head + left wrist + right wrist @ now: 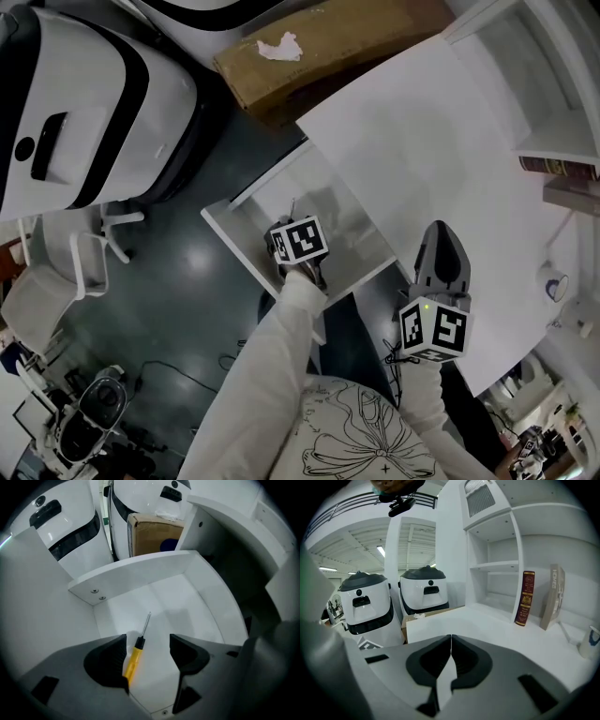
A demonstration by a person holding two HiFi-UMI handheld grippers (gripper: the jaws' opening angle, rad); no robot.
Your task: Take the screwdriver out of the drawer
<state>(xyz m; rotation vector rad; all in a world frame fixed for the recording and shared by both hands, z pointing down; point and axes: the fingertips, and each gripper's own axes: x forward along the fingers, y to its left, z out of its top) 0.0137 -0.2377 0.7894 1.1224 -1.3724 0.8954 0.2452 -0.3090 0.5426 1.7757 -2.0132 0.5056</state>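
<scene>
The white drawer [225, 220] stands pulled out from under the desk. On its floor lies a screwdriver [134, 657] with a yellow handle, a black collar and a thin metal shaft pointing away from me. My left gripper [147, 641] points straight down into the drawer, open, with the handle between its jaws, close to the left pad [116, 656] and apart from the right one. In the head view its marker cube [299, 240] hides the fingers and the tool. My right gripper [451, 641] is shut on nothing and hovers above the white desk top [441, 141].
A cardboard box [328, 42] lies beyond the drawer, beside white robot bodies [84, 103]. Books [528, 598] lean in the shelf unit at the desk's right. A cup [555, 281] sits near the desk's right edge. A white chair [89, 258] stands on the floor at the left.
</scene>
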